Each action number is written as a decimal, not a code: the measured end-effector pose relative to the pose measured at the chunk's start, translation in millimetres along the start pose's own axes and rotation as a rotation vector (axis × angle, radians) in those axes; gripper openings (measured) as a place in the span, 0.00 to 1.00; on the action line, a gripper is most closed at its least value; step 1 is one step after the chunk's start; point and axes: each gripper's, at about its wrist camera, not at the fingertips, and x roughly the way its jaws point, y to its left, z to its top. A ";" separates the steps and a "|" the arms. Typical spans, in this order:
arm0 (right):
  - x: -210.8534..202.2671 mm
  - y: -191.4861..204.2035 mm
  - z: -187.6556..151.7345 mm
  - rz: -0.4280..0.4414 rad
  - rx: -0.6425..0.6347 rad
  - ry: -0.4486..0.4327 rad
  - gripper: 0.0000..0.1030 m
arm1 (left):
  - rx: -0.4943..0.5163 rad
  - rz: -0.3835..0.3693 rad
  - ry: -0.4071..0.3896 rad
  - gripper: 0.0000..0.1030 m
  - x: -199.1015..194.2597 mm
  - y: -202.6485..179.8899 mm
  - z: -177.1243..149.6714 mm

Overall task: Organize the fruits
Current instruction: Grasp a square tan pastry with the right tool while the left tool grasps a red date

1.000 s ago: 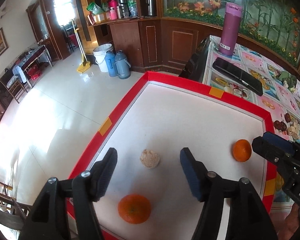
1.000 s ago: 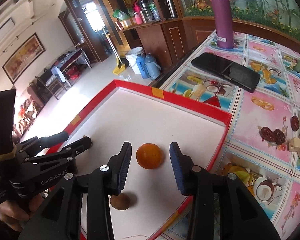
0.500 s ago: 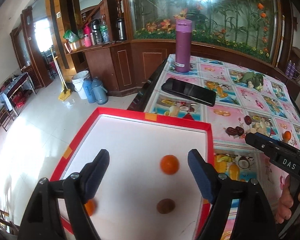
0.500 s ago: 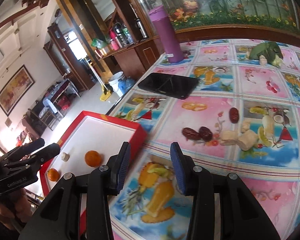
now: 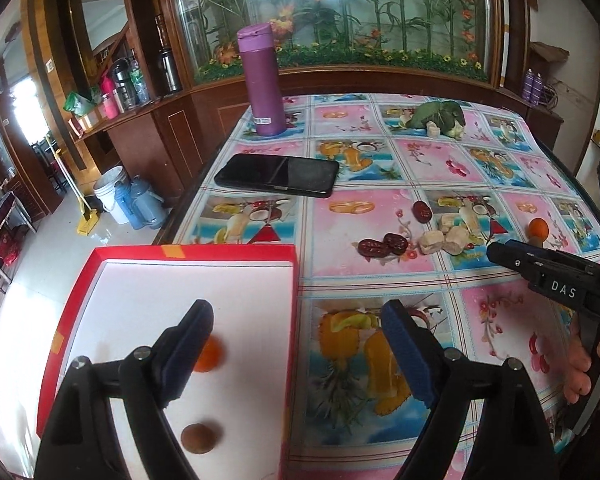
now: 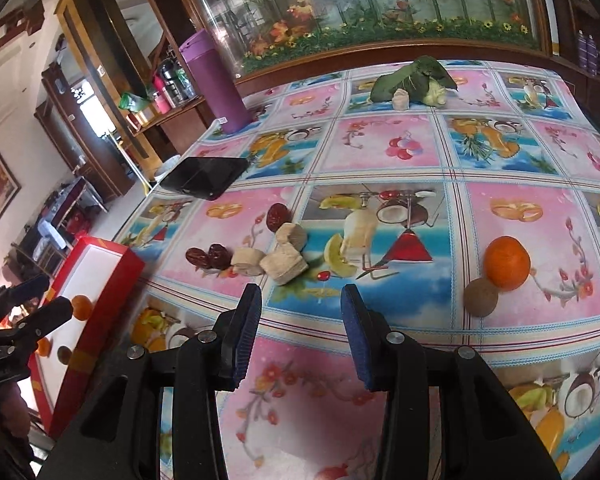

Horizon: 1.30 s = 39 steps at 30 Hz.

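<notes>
Two grippers are all we hold, over the table (image 6: 380,160) with its fruit-print cloth. The red-rimmed tray (image 5: 192,252) at the table's left edge holds an orange (image 5: 210,356) and a small brown fruit (image 5: 197,439). Our left gripper (image 5: 296,354) hangs over the tray's right rim, jaws spread, empty. Our right gripper (image 6: 300,336) also gapes, holding nothing, near the cream chunks (image 6: 284,264) and red dates (image 6: 210,257). Another orange (image 6: 506,263) touches a brown fruit (image 6: 480,298) further right.
</notes>
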 end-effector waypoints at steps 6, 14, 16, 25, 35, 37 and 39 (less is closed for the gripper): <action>14.5 9.9 4.8 -0.016 -0.082 0.022 0.39 | 0.069 -0.006 0.034 0.85 22.4 -17.4 8.6; 32.5 21.7 9.6 -0.060 -0.154 0.032 0.39 | 0.098 0.002 0.048 0.85 33.5 -26.1 14.9; 37.8 24.9 10.5 -0.069 -0.172 0.040 0.39 | 0.112 0.008 0.055 0.85 36.1 -28.2 16.0; 48.7 24.9 16.5 -0.055 -0.172 0.069 0.29 | 0.123 0.027 0.077 0.85 44.6 -32.4 19.6; 24.6 -14.9 28.9 -0.070 0.011 0.047 0.29 | 0.177 0.027 0.117 0.85 64.2 -51.1 31.8; 20.5 -19.8 30.1 -0.068 0.030 0.038 0.29 | 0.175 0.019 0.133 0.85 72.1 -53.2 35.3; 17.8 -23.3 31.1 -0.067 0.044 0.033 0.29 | 0.175 0.022 0.146 0.85 80.3 -55.6 38.3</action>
